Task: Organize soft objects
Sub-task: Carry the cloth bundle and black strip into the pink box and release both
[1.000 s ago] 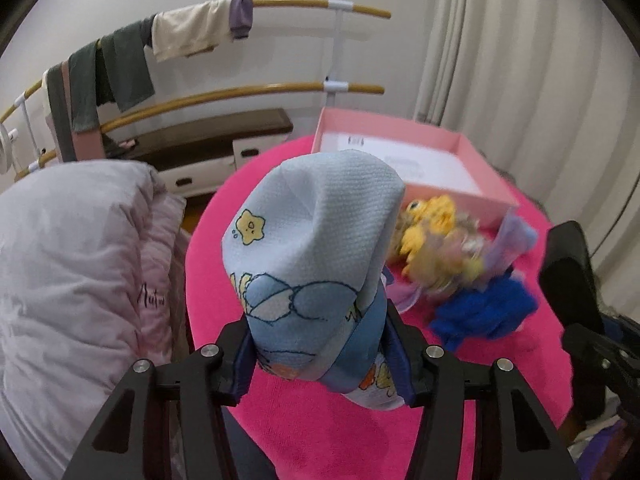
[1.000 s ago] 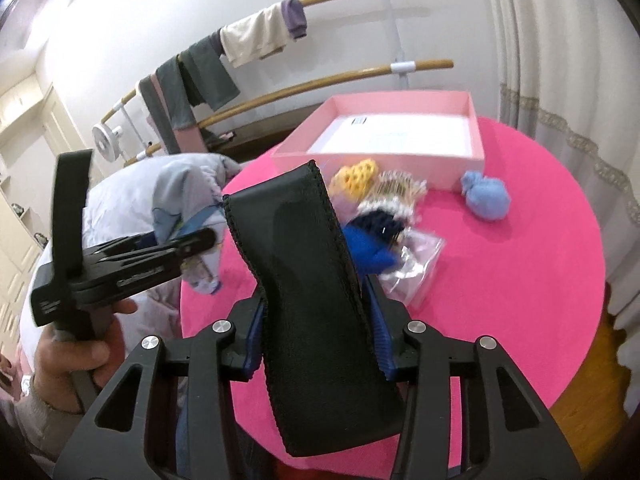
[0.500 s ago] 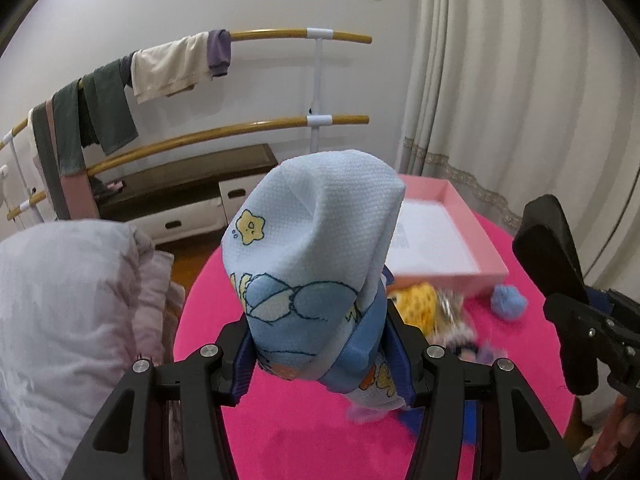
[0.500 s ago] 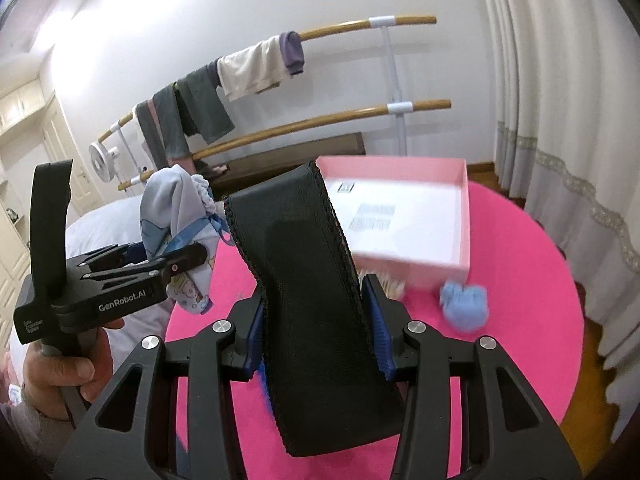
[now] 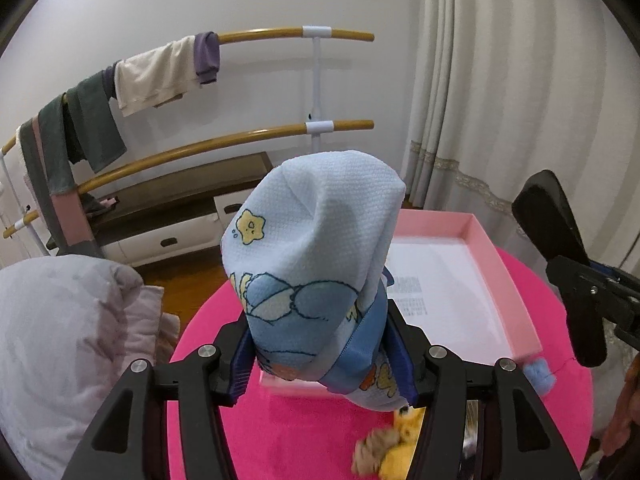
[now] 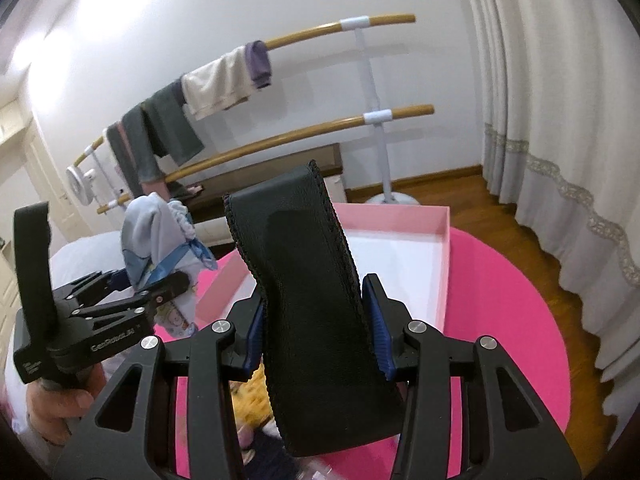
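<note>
My left gripper [image 5: 324, 356] is shut on a light blue cloth pouch [image 5: 308, 248] printed with a yellow star and cartoon figures; the pouch stands up between the blue pads. My right gripper [image 6: 318, 340] is shut on a black padded band [image 6: 308, 280] that rises upright out of the jaws. Both hang above the near edge of an open pink box [image 5: 496, 264] with a white inside, on a round pink table [image 6: 500, 300]. In the right wrist view the left gripper [image 6: 132, 292] with the blue pouch [image 6: 156, 236] is at the left, held by a hand [image 6: 60, 404].
Small soft toys lie on the table below the grippers: a yellow one [image 5: 404, 428] and a small pale blue one [image 5: 538, 374]. A grey-pink quilt [image 5: 60, 340] lies left of the table. Behind stand wooden rails [image 5: 224, 144] hung with clothes, a low bench and white curtains [image 6: 560, 120].
Both grippers have moved forward across the table with their loads. The pink box has come close below them, and the pile of toys has slid to the bottom edge of both views.
</note>
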Demonstrator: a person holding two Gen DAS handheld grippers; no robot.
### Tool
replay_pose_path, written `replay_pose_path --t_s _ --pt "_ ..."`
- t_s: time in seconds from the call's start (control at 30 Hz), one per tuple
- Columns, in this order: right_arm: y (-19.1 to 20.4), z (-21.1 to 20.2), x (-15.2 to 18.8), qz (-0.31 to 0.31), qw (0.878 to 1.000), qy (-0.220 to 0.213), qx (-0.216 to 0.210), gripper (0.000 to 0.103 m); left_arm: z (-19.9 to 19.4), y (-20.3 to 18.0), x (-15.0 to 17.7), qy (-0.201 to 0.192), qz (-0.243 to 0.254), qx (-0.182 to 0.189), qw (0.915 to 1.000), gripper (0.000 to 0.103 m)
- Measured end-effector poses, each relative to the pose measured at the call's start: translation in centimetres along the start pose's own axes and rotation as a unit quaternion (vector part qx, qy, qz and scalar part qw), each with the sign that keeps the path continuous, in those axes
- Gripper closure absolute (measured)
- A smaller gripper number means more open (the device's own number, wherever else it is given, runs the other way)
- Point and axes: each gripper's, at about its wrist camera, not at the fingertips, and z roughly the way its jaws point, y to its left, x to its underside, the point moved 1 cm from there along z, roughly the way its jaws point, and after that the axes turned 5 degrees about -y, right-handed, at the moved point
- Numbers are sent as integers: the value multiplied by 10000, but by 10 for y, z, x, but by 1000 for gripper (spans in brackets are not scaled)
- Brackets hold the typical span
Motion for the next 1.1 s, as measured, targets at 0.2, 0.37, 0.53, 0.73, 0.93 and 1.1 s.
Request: replay_pose_path --t_s 0.2,0.37,0.53,0.73,0.93,1.1 --pt "-24 43 -15 180 9994 270 96 61 48 -6 -27 78 52 -9 10000 49" --pt "-40 70 -27 299 9984 442 175 61 110 -11 -61 237 145 81 9996 49" --pt "-58 103 -32 497 9957 738 273 60 176 -19 -86 548 254 200 9980 47" --pt "-78 143 -31 704 9898 1130 498 60 253 -35 -106 1023 350 276 9938 47" --pt "-91 166 -30 837 9848 1393 612 59 313 -41 -128 1245 339 326 9911 45" --pt "-95 175 -27 934 9822 1492 654 55 345 -39 -135 1444 387 262 9884 41"
